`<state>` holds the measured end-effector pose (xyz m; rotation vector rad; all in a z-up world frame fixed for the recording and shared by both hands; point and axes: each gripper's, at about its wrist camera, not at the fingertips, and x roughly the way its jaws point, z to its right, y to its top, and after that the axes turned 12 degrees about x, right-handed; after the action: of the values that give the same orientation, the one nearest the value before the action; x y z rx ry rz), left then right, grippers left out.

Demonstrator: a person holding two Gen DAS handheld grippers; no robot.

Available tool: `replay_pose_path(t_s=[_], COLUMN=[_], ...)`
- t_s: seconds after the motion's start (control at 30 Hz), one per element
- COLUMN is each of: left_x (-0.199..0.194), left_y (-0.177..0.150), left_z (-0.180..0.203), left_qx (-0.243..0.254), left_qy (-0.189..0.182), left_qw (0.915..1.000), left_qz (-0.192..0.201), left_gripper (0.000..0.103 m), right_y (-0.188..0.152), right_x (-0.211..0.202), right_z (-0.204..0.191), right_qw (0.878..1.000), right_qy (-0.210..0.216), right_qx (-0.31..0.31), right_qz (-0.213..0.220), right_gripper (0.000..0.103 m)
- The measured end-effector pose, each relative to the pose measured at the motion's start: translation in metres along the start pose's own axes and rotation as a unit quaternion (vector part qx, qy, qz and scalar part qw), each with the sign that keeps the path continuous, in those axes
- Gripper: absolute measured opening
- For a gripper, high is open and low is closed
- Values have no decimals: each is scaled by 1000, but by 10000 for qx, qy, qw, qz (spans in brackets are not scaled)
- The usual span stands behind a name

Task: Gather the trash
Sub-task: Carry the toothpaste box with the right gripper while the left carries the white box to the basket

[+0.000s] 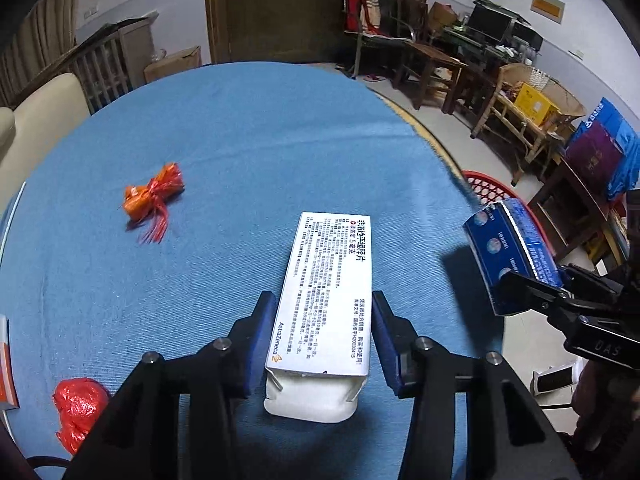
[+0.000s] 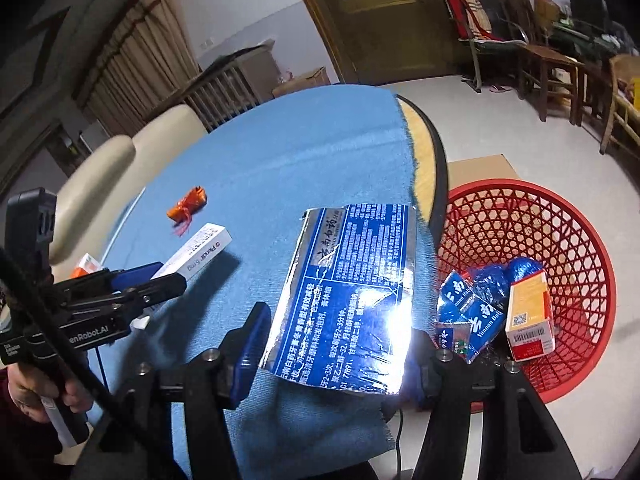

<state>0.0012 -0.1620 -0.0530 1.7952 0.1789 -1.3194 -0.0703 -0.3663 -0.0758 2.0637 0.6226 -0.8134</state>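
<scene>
My left gripper [image 1: 324,344] is shut on a white medicine box [image 1: 324,292] just above the blue tablecloth [image 1: 240,140]; the box also shows in the right wrist view [image 2: 200,252]. My right gripper [image 2: 336,344] is shut on a shiny blue toothpaste box [image 2: 352,300], held at the table's right edge beside the red mesh basket [image 2: 560,232]; the box also shows in the left wrist view [image 1: 516,248]. An orange wrapper with red ribbon [image 1: 154,196] and a crumpled red bag [image 1: 78,408] lie on the cloth.
The basket holds blue wrappers [image 2: 476,300] and an orange-and-white box [image 2: 530,316]. An orange-and-white box [image 1: 6,364] lies at the table's left edge. A cream sofa [image 2: 120,160], chairs [image 1: 432,64] and cluttered tables [image 1: 532,116] surround the table. A cardboard box [image 2: 480,166] sits behind the basket.
</scene>
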Motion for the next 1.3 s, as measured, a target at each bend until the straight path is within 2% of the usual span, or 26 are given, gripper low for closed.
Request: replay_pose_path(t_s=[0.47, 1.3], left_x=[-20, -7], left_y=[25, 60], left_z=[36, 116], left_qx=[374, 1472], left_qy=[-70, -36], left_qw=[9991, 9888], left_qz=[179, 240], left_gripper=[49, 49], right_y=[5, 12], right_x=[-25, -68], right_z=[26, 83], right_qw=[9990, 9912], right_qy=[-30, -380], right_qx=[276, 885], right_qz=[337, 911], right_gripper=[61, 62])
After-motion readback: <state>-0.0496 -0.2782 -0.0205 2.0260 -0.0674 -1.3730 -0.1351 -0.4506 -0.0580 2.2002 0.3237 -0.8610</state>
